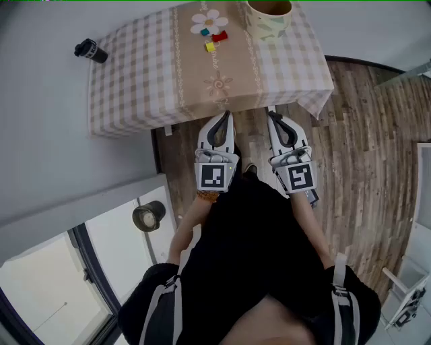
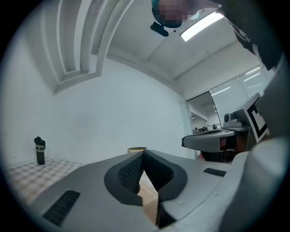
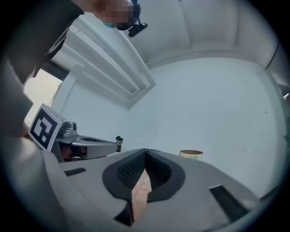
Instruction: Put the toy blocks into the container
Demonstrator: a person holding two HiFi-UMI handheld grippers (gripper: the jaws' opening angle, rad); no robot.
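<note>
1. On the counter (image 1: 135,81), along the beige runner (image 1: 215,74): red block (image 1: 219,36), teal block (image 1: 205,32) and yellow block (image 1: 210,47), close together, just beside a white flower-shaped piece (image 1: 209,21).
2. Red block longish, long axis across the runner, right end tipped slightly toward the far side; teal and yellow too small to read any direction.
3. Container (image 1: 269,17) upright at the runner's right margin, mouth up, near the red block but apart from it; top of it cut by the picture's edge. Only a brownish inner wall on show, contents not readable. Same container as a low rim beyond the fingers in the left gripper view (image 2: 137,149) and the right gripper view (image 3: 191,154).
4. Left gripper (image 1: 227,113) (image 2: 144,154): fingers closed together, nothing between them. Right gripper (image 3: 145,152) (image 1: 271,113): fingers likewise pressed shut and empty. Both side by side, tips at the counter's near edge, aimed toward the far side.
5. Blocks well back from that near edge, bare runner between them and the fingertips.
6. Black bottle (image 1: 91,50) at the counter's far left corner, well apart from the blocks.
7. Grey wall (image 1: 40,121) close along the counter's left side; wooden floor (image 1: 363,135) to the right.
</note>
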